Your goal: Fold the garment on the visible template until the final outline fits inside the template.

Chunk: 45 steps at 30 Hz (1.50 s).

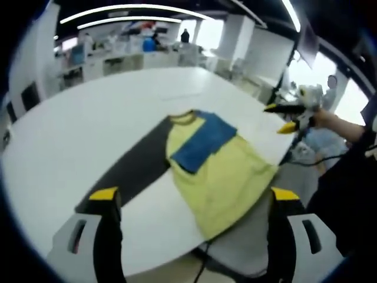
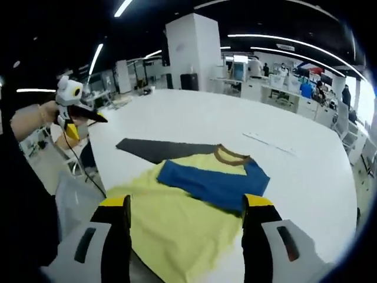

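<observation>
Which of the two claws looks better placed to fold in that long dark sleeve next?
Probably the left. In its own view the left claw hangs open with one jaw by the end of the dark sleeve. In the right claw view, the sleeve lies beyond the yellow shirt body.

A broad white counter (image 1: 88,124) with a rounded edge carries a single garment, a yellow shirt (image 1: 230,177) lying flat near the counter's near edge. One dark grey sleeve (image 1: 132,162) is stretched straight out across the white top, while a blue sleeve (image 1: 203,141) is folded over onto the yellow body just below the brown collar (image 2: 231,155). The shirt's hem reaches the counter's edge and seems to hang slightly over it.
</observation>
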Motion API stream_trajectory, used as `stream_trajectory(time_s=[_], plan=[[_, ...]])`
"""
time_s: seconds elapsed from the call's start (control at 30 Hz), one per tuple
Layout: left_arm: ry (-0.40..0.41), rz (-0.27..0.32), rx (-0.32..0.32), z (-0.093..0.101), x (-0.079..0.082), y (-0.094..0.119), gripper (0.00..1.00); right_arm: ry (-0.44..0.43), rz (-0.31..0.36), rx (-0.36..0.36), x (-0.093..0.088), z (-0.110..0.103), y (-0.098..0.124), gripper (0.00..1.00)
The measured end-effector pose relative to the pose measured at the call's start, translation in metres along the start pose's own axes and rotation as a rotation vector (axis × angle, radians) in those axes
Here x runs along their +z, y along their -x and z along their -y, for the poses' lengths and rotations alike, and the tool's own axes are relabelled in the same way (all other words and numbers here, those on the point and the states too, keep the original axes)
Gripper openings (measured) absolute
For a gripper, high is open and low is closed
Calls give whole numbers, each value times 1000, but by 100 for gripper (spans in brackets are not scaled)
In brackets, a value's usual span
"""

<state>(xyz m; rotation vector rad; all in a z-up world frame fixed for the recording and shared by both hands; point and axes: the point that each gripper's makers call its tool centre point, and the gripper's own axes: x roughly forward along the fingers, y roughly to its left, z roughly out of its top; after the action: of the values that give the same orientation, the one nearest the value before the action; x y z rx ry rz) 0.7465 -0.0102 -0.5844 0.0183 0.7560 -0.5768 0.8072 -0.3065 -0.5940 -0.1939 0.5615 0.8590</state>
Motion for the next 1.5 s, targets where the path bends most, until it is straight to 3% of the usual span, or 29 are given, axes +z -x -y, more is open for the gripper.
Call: stream_trajectory(time_s=[0.33, 0.63, 0.8, 0.93, 1.23, 1.5], plan=[[10, -1, 9, 8, -4, 3, 100, -16, 51, -35, 8, 16, 56, 99], [38, 2, 26, 7, -10, 10, 100, -22, 108, -71, 7, 30, 94, 100], [50, 1, 42, 3, -13, 16, 100, -79, 149, -105, -3, 42, 109, 100], [54, 0, 48, 1, -13, 19, 100, -89, 183, -111, -9, 44, 114, 100], [51, -14, 50, 0, -14, 17, 100, -137, 174, -112, -29, 54, 115, 100], [49, -14, 48, -2, -12, 15, 100, -125, 169, -108, -29, 52, 110, 100]])
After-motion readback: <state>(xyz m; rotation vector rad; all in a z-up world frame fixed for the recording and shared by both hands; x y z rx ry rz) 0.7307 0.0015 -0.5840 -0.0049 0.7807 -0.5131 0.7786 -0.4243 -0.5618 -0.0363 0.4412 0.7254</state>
